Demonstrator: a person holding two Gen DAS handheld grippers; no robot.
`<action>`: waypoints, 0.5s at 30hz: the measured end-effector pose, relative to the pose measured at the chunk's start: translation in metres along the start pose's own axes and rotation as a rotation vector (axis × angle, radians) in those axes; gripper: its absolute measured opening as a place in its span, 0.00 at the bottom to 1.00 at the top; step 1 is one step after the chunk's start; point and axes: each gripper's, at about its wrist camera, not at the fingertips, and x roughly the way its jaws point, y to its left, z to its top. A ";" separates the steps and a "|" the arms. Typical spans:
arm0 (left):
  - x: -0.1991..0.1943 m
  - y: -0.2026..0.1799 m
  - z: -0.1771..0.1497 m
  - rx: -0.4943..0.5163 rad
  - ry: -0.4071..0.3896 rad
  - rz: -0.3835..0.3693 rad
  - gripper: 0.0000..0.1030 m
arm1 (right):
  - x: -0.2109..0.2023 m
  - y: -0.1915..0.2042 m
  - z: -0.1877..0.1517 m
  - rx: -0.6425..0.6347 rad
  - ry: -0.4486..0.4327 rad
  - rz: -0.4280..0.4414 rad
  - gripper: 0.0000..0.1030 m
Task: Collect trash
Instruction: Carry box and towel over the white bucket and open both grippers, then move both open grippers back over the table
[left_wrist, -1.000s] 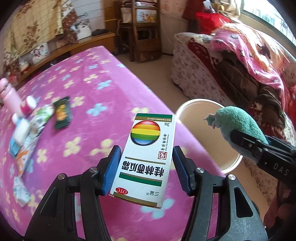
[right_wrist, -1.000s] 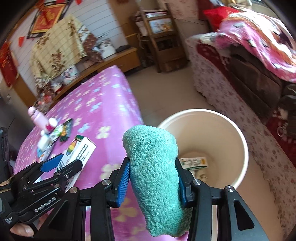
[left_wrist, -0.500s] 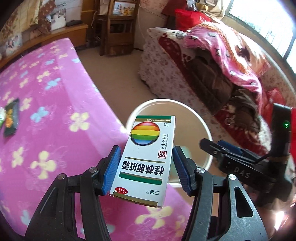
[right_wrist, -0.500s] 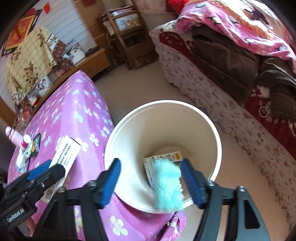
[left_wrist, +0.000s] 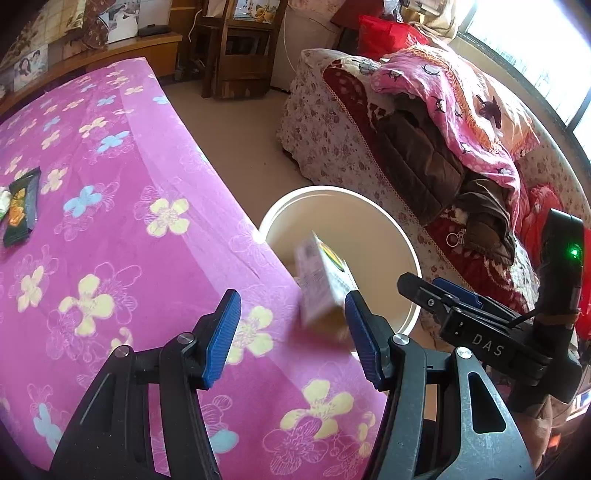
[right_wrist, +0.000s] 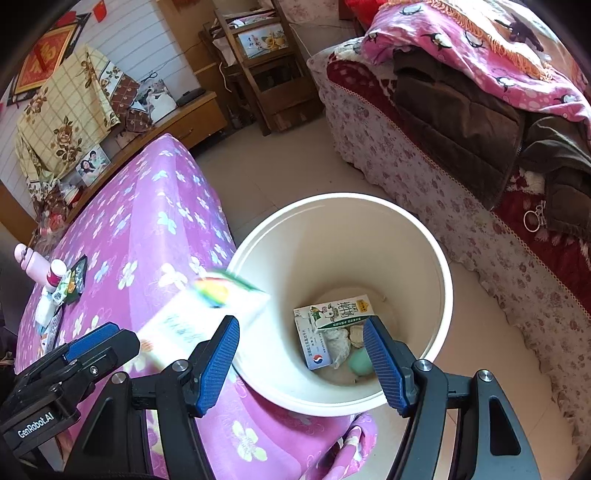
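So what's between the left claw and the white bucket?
A blurred white box with a rainbow mark, loose beyond the left claw, at the bucket rim; both wrist views show it.

A pink blanket drapes the sofa beyond a wooden shelf.

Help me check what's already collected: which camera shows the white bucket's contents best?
The right wrist view: it looks straight down into the white bucket, showing cartons and crumpled paper at the bottom. The left wrist view shows only its rim and inner wall, partly behind a blurred box.
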 end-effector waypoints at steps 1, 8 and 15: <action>-0.002 0.001 -0.001 0.000 -0.003 0.004 0.55 | -0.001 0.001 0.000 -0.004 -0.003 0.000 0.65; -0.014 0.009 -0.007 0.012 -0.028 0.083 0.55 | -0.005 0.014 -0.004 -0.023 -0.001 0.007 0.65; -0.031 0.028 -0.017 0.003 -0.062 0.179 0.56 | -0.005 0.042 -0.013 -0.064 0.008 0.038 0.65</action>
